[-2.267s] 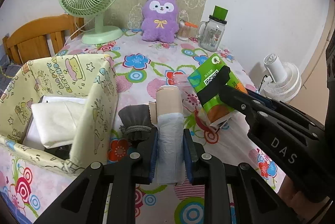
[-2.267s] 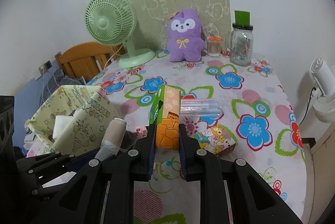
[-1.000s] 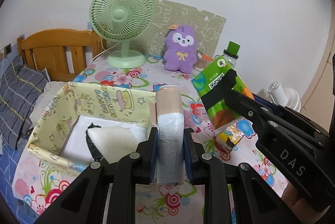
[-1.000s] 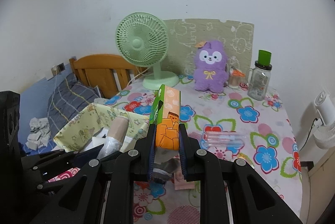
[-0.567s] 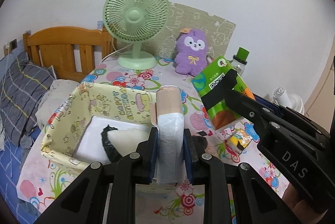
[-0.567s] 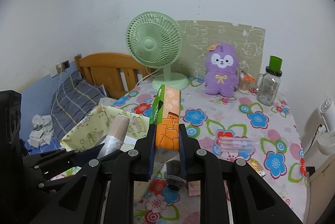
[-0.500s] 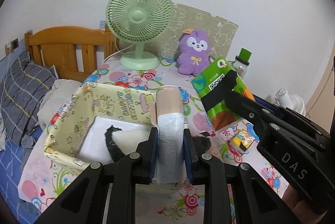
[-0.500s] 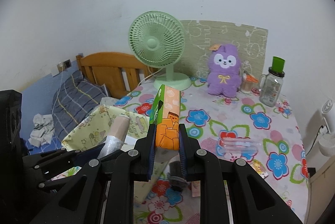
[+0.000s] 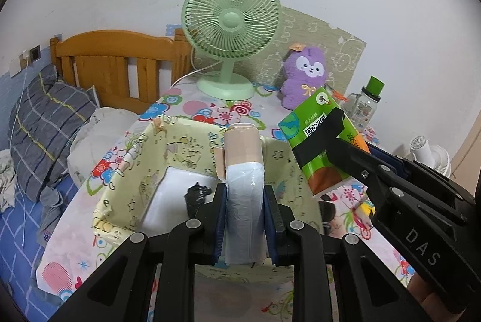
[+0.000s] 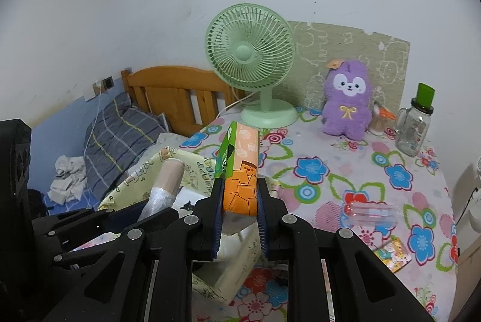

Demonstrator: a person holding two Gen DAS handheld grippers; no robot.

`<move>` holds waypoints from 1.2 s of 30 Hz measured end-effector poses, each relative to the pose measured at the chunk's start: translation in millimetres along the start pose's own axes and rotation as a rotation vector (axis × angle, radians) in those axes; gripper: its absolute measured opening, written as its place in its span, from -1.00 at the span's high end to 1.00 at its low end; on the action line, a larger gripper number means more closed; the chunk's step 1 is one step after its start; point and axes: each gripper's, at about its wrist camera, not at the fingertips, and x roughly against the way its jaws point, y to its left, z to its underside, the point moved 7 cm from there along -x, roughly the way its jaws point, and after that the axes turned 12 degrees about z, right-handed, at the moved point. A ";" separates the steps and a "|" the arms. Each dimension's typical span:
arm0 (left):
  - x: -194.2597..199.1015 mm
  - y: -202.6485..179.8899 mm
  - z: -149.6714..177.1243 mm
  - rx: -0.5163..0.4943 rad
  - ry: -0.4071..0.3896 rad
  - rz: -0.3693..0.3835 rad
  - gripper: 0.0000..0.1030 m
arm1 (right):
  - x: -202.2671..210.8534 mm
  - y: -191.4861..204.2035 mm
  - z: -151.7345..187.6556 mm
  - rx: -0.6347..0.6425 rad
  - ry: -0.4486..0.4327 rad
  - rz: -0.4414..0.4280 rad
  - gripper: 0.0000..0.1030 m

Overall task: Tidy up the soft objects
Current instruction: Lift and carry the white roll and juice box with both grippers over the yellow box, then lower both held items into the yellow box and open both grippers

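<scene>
Left tool (image 9: pixel 244 227) clamped on the bag roll (image 9: pixel 244 180), right tool (image 10: pixel 239 224) clamped on the tissue pack (image 10: pixel 240 171); both held in the air over the yellow bin (image 9: pixel 132 171) at the near counter (image 10: pixel 345 171) edge. Bin already holds a white pad and something black. Risk: both tools are close together, so lowering at once could knock them against each other or fold the bin's soft wall; the roll's loose wrap could slip out early. Versus 2.3 s ago: both loads lifted well up off the counter and carried left over the bin. Fan (image 9: pixel 231 36) and plush (image 10: pixel 348 102) at the back untouched.
</scene>
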 end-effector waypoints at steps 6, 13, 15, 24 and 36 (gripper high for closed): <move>-2.5 13.7 -0.5 0.015 0.004 -0.019 0.58 | -11.9 12.6 1.6 0.011 0.017 -0.018 0.57; -5.5 23.0 -0.4 0.023 0.010 -0.034 0.58 | -20.3 20.0 3.0 0.015 0.029 -0.032 0.57; -6.2 24.8 -0.3 0.026 0.012 -0.038 0.58 | -22.4 21.1 2.6 0.015 0.031 -0.034 0.57; -10.4 29.3 1.8 0.032 0.021 -0.050 0.58 | -31.6 23.1 7.4 0.018 0.055 -0.040 0.57; -10.3 36.3 1.7 0.049 0.023 -0.068 0.28 | -36.8 24.0 10.0 0.015 0.067 -0.053 0.56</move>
